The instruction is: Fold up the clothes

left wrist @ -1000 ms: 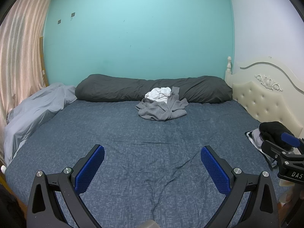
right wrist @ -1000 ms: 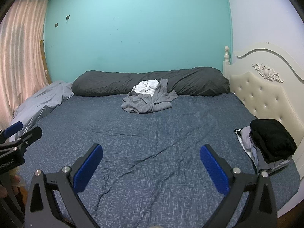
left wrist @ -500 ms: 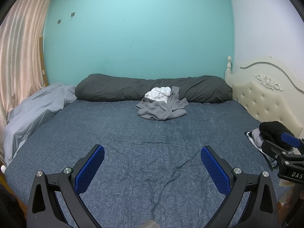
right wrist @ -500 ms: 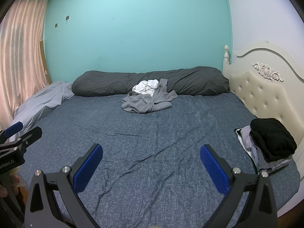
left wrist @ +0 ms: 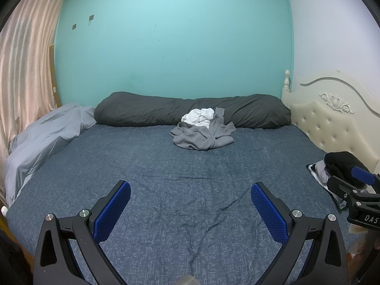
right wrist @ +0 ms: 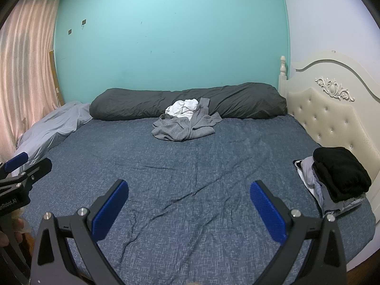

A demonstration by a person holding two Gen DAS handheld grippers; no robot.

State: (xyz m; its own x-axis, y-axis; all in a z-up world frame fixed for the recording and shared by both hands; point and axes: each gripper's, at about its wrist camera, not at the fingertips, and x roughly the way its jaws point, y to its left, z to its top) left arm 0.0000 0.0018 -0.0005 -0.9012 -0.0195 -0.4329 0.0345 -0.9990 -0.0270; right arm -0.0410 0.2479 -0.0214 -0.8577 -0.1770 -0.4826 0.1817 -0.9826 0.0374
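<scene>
- Bedroom with a teal wall; a wide bed (left wrist: 190, 190) under a dark blue sheet serves as the work surface.
- Left to fold: two loose garments heaped together at the far side, a grey garment (left wrist: 201, 136) and, touching it behind, a white garment (left wrist: 198, 116), both against the long dark bolster (left wrist: 147, 114).
- Seemingly done: one folded stack (right wrist: 337, 178) near the cream headboard (right wrist: 332, 118), black piece on top; the count beneath cannot be told.
- Two tongs: the left tongs (left wrist: 190, 210) and the right tongs (right wrist: 188, 209), each spread wide, holding nothing, well apart from the heap.
- One pale grey duvet (left wrist: 45, 140) lies at the left.
</scene>
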